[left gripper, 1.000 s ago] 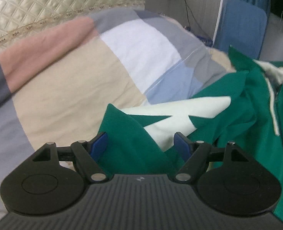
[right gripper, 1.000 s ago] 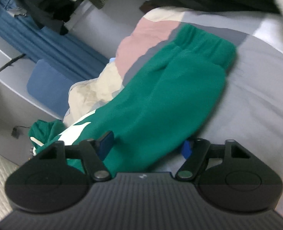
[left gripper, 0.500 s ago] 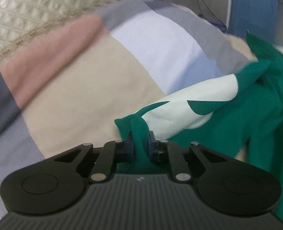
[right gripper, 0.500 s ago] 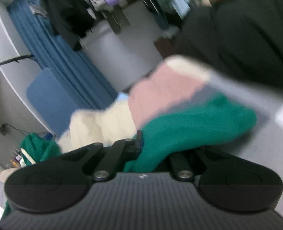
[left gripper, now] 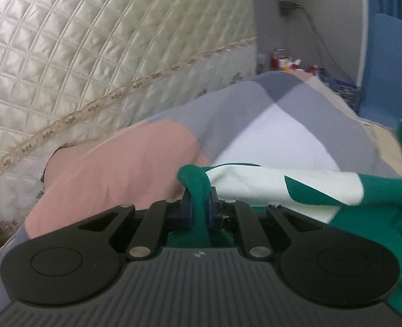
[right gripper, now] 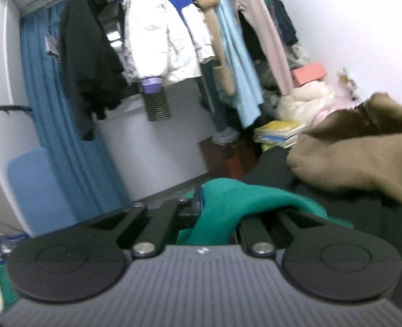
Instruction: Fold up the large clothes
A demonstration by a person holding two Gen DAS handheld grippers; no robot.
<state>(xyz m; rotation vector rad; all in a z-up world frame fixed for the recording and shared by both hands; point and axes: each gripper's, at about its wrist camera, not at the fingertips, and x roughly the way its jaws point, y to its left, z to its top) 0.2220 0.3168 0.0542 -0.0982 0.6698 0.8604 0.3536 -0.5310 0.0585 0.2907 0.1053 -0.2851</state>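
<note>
A green garment (left gripper: 386, 207) with a white panel is stretched off the bed, a bunched fold pinched upright at its near end; another thick green fold (right gripper: 228, 204) drapes over, lifted.

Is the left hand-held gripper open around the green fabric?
No, the left hand-held gripper is shut, its blue pads pinching a fold of the green garment.
</note>
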